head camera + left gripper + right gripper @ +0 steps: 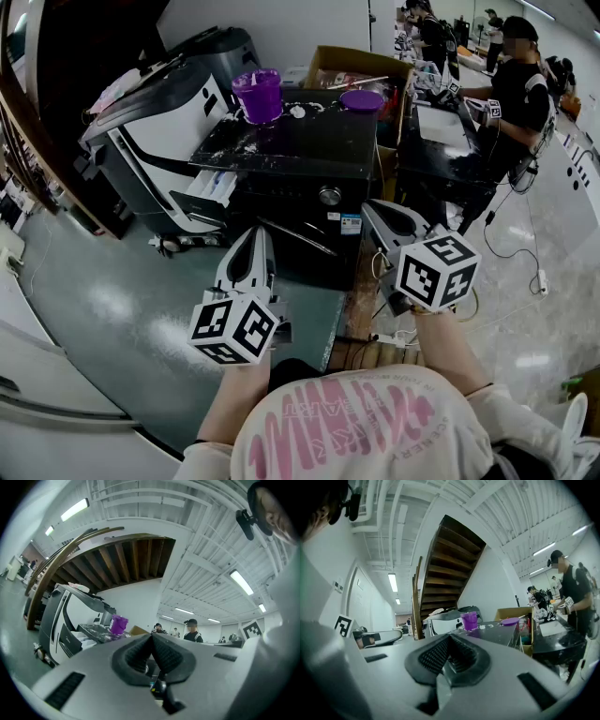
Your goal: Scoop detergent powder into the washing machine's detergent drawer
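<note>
A purple detergent tub (258, 94) stands open on the black washing machine (309, 155), with its purple lid (362, 98) lying to the right and white powder spilled around them. At the machine's left side a white drawer (214, 186) seems to stick out. My left gripper (255, 236) and right gripper (377, 212) hang low in front of the machine, well short of it, both shut and empty. The left gripper (152, 639) points up toward the tub (119, 624). In the right gripper view the shut gripper (449, 641) faces the tub (469, 620) and lid (510, 620).
A grey and white appliance (155, 122) with its lid up stands left of the washing machine. A cardboard box (361, 64) sits behind it. A person in black (520, 94) works at a black counter (441, 141) on the right. Cables (525, 258) trail on the floor.
</note>
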The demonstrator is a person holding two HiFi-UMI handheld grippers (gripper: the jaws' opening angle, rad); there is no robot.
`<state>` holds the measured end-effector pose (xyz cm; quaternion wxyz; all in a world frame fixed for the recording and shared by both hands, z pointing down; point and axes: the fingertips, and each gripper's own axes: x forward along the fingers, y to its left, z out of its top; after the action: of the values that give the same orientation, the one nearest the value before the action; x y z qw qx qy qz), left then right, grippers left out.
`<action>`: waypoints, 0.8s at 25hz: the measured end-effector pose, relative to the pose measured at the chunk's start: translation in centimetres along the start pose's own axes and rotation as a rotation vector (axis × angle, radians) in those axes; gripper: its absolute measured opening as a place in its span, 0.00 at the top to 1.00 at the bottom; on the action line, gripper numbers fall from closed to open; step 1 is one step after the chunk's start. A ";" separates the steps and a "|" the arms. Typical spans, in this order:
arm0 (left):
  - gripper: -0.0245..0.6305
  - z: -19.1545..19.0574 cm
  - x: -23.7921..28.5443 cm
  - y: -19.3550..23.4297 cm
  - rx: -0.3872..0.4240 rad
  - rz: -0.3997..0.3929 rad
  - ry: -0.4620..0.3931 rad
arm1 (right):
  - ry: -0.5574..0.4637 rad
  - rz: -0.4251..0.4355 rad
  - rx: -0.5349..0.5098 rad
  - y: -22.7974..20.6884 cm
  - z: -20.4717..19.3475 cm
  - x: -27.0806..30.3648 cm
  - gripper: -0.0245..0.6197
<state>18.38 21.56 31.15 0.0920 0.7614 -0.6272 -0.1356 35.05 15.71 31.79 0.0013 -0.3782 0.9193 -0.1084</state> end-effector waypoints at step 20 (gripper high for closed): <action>0.96 -5.7 -0.3 4.9 -0.058 0.052 0.115 | 0.107 0.015 0.135 -1.3 -7.3 5.0 0.96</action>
<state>15.58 20.74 38.12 0.1536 0.7483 -0.6363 -0.1072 31.75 12.76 39.61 -0.0215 -0.3641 0.9115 -0.1901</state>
